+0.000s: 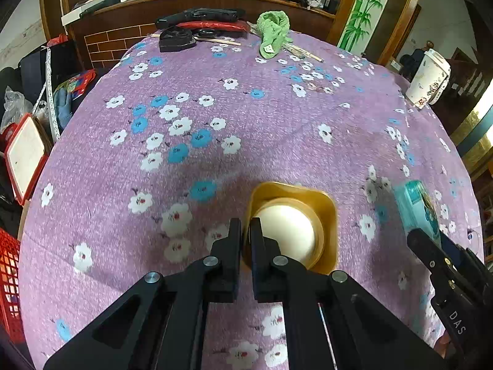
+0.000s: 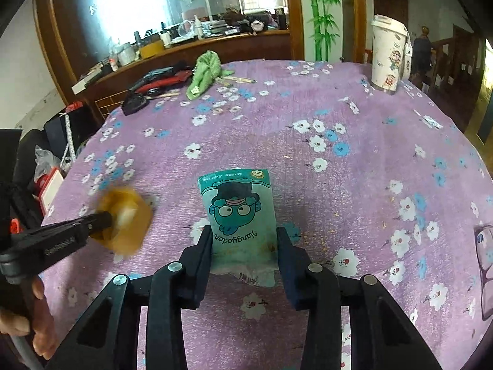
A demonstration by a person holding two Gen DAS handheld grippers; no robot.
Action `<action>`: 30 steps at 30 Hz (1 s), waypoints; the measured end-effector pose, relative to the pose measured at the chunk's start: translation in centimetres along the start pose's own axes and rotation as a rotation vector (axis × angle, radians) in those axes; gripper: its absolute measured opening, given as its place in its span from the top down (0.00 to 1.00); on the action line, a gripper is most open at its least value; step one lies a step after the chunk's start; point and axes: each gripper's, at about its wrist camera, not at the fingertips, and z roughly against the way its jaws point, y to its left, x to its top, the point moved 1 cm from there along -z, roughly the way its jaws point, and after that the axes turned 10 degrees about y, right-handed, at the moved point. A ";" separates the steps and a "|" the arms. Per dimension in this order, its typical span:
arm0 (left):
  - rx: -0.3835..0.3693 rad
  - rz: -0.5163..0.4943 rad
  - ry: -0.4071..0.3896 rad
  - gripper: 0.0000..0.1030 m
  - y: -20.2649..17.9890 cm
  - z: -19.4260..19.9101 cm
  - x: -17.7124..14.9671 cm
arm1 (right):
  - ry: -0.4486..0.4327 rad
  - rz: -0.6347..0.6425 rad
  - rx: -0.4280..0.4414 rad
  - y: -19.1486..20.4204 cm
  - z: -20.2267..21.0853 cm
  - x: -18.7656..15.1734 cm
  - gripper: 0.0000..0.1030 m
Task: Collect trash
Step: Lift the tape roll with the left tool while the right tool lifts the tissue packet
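2 grips: left hand-held gripper [image 1: 245,231] pinches gold cup [image 1: 295,212] rim; right hand-held gripper [image 2: 245,240] clamps teal packet [image 2: 238,209].

Upside down on the teal cartoon packet [image 2: 240,212]: "Hangyodon" in script, plus "100" in a small round badge at its far edge. On the black arm of the right gripper [image 1: 443,265]: "DAS" in white. Other printing too blurred to read.

I see a table with purple flowered cloth [image 2: 308,185]. A teal packet [image 2: 240,212] lies between my right fingers, a golden cup [image 1: 292,225] at my left fingertips, a green rag [image 1: 274,32] far ahead.
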 end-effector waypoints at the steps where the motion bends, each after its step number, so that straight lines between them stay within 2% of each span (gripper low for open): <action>1: 0.002 -0.005 -0.009 0.95 0.0 0.3 -0.3 | -0.007 0.008 0.000 0.2 0.2 -0.1 0.59; 9: -0.016 0.007 -0.102 0.95 1.8 4.3 -4.2 | -0.040 0.077 0.018 2.1 1.1 -0.6 0.59; 13: 0.001 0.036 -0.160 0.95 3.1 6.5 -6.3 | -0.063 0.125 0.037 3.4 1.6 -1.1 0.59; 18: 0.065 0.044 -0.227 0.95 3.9 8.4 -8.4 | -0.076 0.185 0.051 5.0 1.8 -1.8 0.59; 30: 0.099 0.027 -0.231 0.95 4.1 8.6 -10.5 | -0.076 0.251 0.062 6.5 1.8 -2.5 0.59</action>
